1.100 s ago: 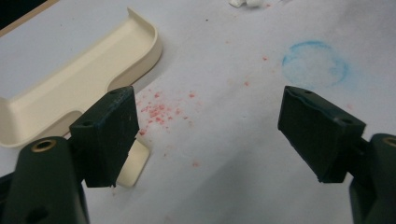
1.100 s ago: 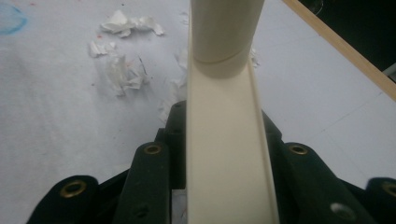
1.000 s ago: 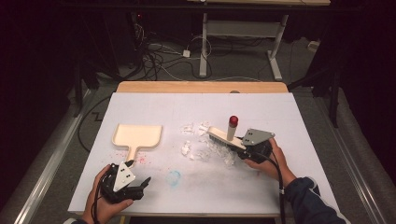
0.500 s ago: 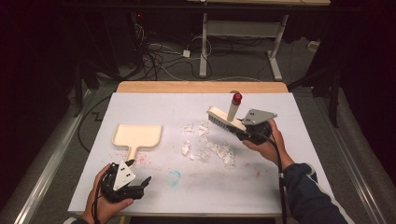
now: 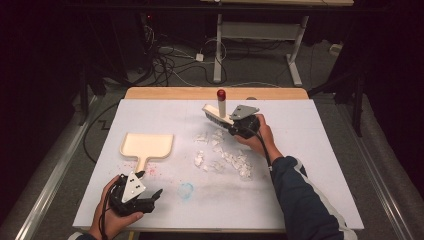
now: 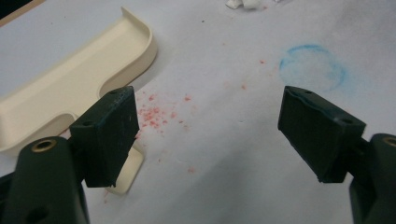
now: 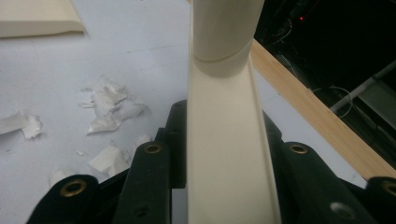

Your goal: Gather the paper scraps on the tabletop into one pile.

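The right claw (image 5: 239, 125) clamps a cream brush (image 5: 218, 114) beyond the paper scraps (image 5: 222, 155). The left gripper view shows the left claw (image 6: 210, 135) wide apart, empty, beside the dustpan (image 6: 70, 88).

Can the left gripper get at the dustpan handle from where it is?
Probably yes: the left gripper is open, and the dustpan handle lies bare just beside its jaw with nothing between.

No words, brand names, labels or numbers can be read anywhere in these views. The desk (image 5: 310, 150) carries only a smudged blue ring (image 6: 312, 70), which is not lettering.
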A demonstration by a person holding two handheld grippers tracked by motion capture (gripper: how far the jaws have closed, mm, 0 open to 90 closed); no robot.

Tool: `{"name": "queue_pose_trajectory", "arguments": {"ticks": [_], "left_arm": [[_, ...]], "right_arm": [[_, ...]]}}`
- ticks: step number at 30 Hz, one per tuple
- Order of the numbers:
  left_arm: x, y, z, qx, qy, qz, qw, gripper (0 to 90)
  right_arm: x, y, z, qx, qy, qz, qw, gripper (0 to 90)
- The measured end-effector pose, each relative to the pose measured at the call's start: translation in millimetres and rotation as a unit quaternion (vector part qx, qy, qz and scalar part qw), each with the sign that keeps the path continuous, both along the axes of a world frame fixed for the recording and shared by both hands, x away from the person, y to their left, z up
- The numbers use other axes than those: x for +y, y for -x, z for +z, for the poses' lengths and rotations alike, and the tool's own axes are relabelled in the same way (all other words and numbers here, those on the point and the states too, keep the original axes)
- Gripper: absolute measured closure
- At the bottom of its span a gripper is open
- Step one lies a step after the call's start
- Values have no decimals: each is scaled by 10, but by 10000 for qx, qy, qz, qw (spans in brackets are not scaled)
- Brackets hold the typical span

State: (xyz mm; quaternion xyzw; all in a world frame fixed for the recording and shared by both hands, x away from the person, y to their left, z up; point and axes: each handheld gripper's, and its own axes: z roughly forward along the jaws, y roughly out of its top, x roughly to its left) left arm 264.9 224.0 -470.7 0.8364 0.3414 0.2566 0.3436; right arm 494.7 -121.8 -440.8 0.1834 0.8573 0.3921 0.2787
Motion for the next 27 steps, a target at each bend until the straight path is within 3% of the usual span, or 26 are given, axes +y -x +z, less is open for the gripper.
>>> {"name": "queue_pose_trajectory", "arguments": {"ticks": [6,10,15,21,27], "left_arm": [[0,14,3,9,-10,18,10000,196],[-13,24,-1,15,-28,-2,10000,196],[-20,26,4,14,-57,-43,10000,196],[-50,27,0,47,-92,-104,9999,196],[-75,28,6,-5,-163,-196,9997,196]], "right_arm": [[184,96,-100,221,170,696,9972,681],[216,177,-139,263,297,918,9950,680],[115,265,-154,367,241,1228,9915,679],[-38,452,-135,370,382,1718,9837,678],[-274,645,-92,505,307,2054,9769,679]]}}
